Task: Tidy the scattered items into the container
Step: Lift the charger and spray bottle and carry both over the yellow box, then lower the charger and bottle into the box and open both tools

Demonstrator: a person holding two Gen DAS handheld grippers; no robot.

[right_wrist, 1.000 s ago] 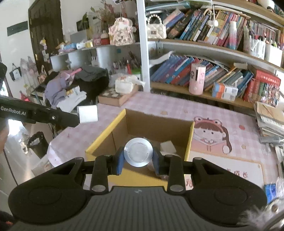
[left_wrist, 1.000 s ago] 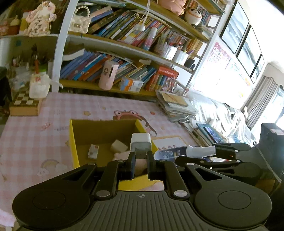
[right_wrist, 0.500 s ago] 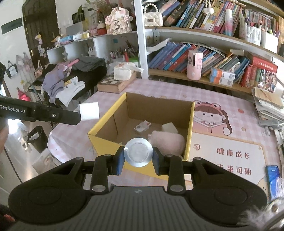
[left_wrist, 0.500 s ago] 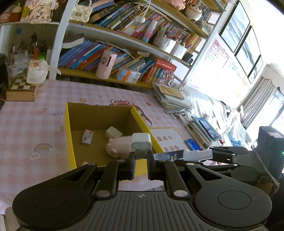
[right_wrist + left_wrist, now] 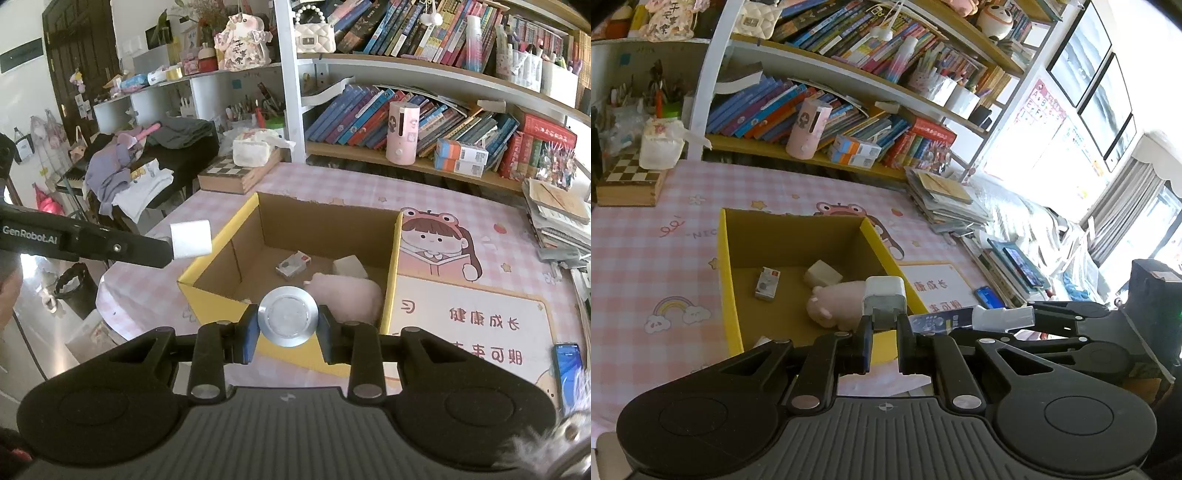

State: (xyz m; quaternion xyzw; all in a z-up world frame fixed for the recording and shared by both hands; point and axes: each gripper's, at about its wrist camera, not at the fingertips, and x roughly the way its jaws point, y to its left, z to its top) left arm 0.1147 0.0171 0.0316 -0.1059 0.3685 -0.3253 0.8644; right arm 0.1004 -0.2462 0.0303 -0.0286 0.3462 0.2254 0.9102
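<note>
Two grippers hover near the yellow cardboard box [image 5: 391, 258] on the pink checkered tablecloth [image 5: 646, 258]: the left gripper [image 5: 884, 334] pinches a white charger [image 5: 884, 295], the right gripper [image 5: 287, 328] clamps a silver-capped tube [image 5: 288, 316]. Behind the box, crowded bookshelves [image 5: 424, 107] line the wall; beside it lies a phone [image 5: 567, 363].

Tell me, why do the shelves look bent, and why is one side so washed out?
Left wrist view: the window at the right is blown out to white, while the yellow box on the table stays evenly lit. Right wrist view: no such glare; the wide lens bows the bookshelf into a curve, and the corners go black.
</note>
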